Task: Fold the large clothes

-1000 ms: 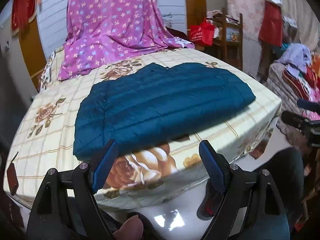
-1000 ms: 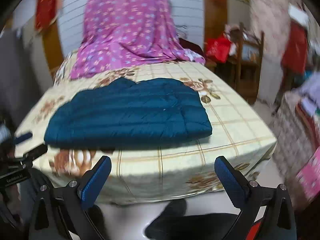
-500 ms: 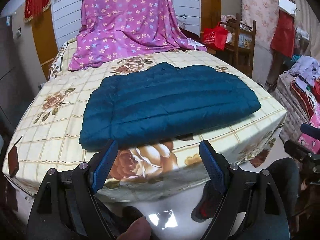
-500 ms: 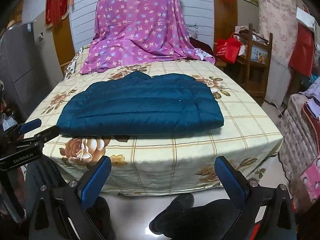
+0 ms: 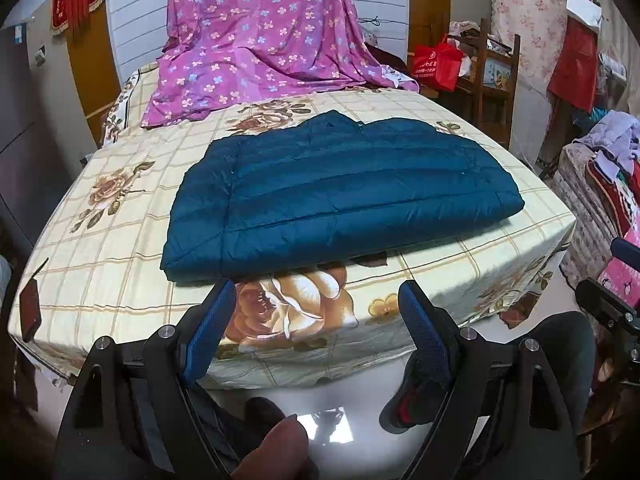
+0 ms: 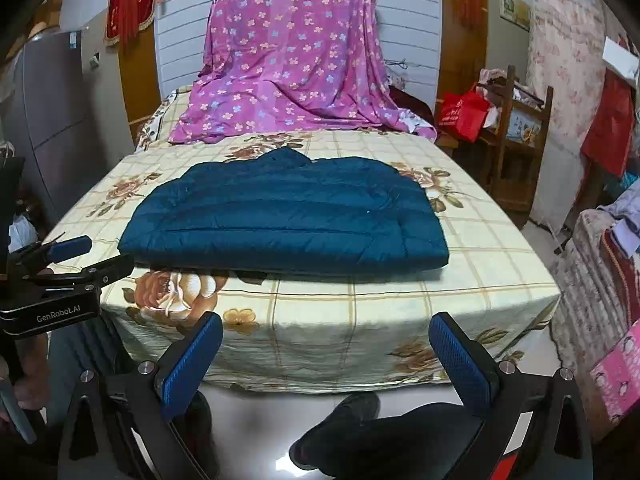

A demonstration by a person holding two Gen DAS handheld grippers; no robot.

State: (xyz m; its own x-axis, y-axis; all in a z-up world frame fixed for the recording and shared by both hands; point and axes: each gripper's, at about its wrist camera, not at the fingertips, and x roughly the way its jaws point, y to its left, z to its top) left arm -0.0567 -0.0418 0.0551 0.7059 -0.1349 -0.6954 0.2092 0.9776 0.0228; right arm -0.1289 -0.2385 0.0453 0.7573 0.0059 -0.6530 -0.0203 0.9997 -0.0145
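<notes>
A dark teal quilted jacket lies folded into a flat wide rectangle on the bed, which has a cream floral checked sheet. It also shows in the right wrist view. My left gripper is open and empty, held off the bed's near edge, below the jacket. My right gripper is open and empty, in front of the bed's near side and apart from the jacket. The left gripper also shows at the left of the right wrist view.
A purple flowered sheet drapes over the head of the bed. A wooden chair with a red bag stands at the right. Piled clothes sit at the far right. A small dark object lies on the bed's left corner. The person's feet are on the glossy floor.
Both grippers have drawn back and risen a little from the bed, so more of the bed and room shows. The jacket has not moved. Both grippers stay open.
</notes>
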